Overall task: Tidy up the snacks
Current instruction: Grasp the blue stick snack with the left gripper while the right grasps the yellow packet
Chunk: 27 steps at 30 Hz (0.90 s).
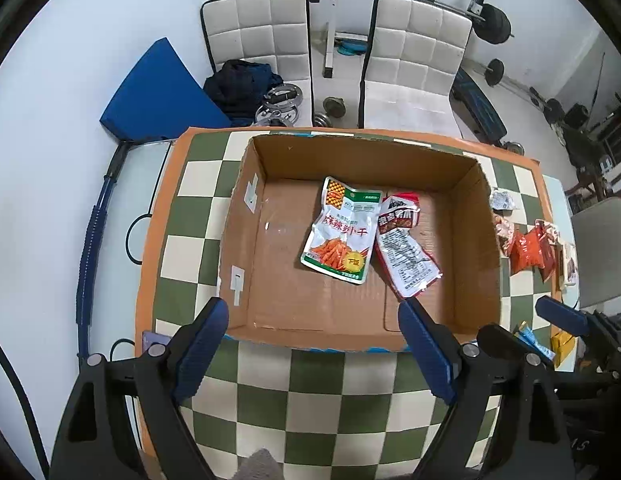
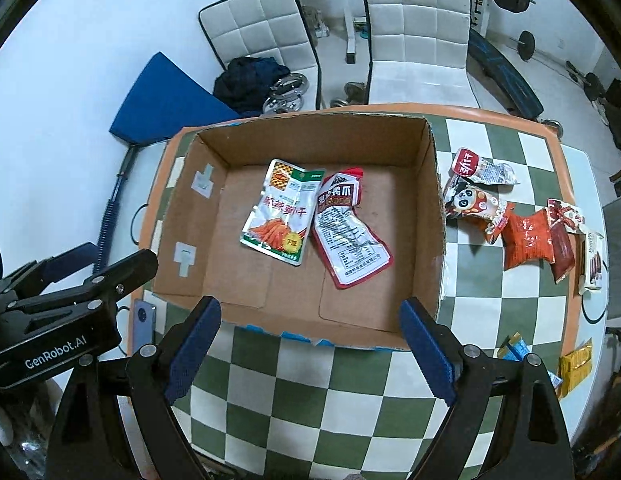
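Left gripper (image 1: 313, 344) is hovering w/ jaws spread wide and nothing between them, its blue ribbed pads (image 1: 202, 346) sitting just over the near rim of the cardboard box (image 1: 270, 292). Right gripper (image 2: 308, 346) is doing the same: jaws apart, empty, fingers framing the box's near wall from a bit further right.

The box is lying open-topped on a green-and-cream checkered mat (image 1: 270, 400) w/ an orange border. Its walls are plain corrugated card, near edge ragged w/ bits of blue tape. Inside, 2 flat foil packets are lying side by side toward the middle-right: a green-and-white carrot-print pouch (image 1: 342, 230) and a red-and-white pouch (image 1: 406, 248), crinkled, back label up, touching the 1st one's edge. The left half of the box floor is showing bare card, so there's room to go down there.

To the right of the box, outside its wall, more snacks are sitting on the mat: a panda-print packet (image 2: 470, 200) close to the wall, an orange packet (image 2: 528, 242) beside it, a small red-and-silver one (image 2: 482, 168) further back, and a yellow one (image 2: 576, 364) by the near-right mat edge.

2 white quilted chairs (image 1: 414, 60) are standing beyond the table's far side.
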{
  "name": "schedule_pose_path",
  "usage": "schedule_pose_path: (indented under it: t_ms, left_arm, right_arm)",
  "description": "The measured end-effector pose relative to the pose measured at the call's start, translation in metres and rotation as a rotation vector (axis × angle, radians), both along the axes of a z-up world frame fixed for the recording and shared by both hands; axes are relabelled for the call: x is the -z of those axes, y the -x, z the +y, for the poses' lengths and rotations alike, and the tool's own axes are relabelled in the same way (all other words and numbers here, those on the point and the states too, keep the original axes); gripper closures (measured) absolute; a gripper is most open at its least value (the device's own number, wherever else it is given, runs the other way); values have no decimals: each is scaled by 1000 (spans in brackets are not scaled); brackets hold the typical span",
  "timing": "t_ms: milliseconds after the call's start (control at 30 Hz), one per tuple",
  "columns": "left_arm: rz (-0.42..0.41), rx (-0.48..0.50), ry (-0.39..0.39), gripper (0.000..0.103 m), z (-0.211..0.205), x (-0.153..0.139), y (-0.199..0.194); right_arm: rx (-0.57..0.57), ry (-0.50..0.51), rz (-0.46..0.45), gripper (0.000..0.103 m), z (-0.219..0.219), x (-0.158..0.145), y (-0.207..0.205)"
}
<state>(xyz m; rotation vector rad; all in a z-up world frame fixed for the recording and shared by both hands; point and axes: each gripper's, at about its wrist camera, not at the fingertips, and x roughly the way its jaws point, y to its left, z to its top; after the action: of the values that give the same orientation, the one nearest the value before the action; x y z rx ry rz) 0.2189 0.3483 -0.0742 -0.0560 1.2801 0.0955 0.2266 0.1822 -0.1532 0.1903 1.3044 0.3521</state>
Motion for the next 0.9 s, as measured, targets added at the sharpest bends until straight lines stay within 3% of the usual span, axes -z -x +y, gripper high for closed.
schedule_pose_path:
  t_ms: [200,367,467,633,767,900]
  left_arm:
    - [-58,-22,-2,16,-45,-22,5]
    - [2,11,94,16,-122,-8,1]
    - [131,71,195,16,-181,29,1]
    - [401,123,334,16,-284,121,10]
    - [599,73,413,23,-345,195,17]
    - [705,-4,455,23,-386,242,17]
  right_arm:
    - [48,-93,16,10,-53,-6,7]
    - [159,-76,46,10,-158,2,19]
    - [256,-43,88,10,-236,19,34]
    - [450,-3,196,10,-362,68,64]
    - [563,1,276,10,-432,115,83]
    - [631,-57,363,10,-475,163,99]
